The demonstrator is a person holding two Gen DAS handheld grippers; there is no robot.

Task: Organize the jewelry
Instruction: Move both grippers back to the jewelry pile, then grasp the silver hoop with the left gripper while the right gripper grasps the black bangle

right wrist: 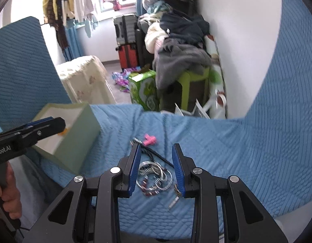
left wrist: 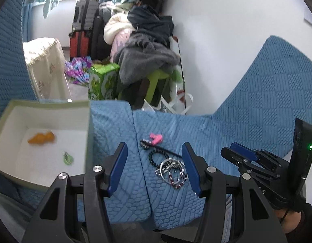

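A pile of jewelry (left wrist: pixel 171 169) lies on the blue quilted sofa seat (left wrist: pixel 226 133): silver bangles, beaded bracelets, a black cord and a pink clip (left wrist: pixel 156 138). My left gripper (left wrist: pixel 154 151) is open and empty, hovering just in front of the pile. A pale green box (left wrist: pixel 42 141) at the left holds an orange piece (left wrist: pixel 41 138) and a small green piece (left wrist: pixel 68 158). In the right wrist view my right gripper (right wrist: pixel 157 149) is open over the jewelry pile (right wrist: pixel 153 175), with the pink clip (right wrist: pixel 149 139) beyond. The box (right wrist: pixel 75 135) sits left.
Beyond the seat edge stand a green stool (left wrist: pixel 156 81) under piled clothes, a green carton (left wrist: pixel 102 81), suitcases (left wrist: pixel 83 32) and a cloth-covered stand (left wrist: pixel 44 64). The sofa back (left wrist: pixel 277 85) rises at the right. The right gripper's body (left wrist: pixel 263 168) shows at the right of the left wrist view.
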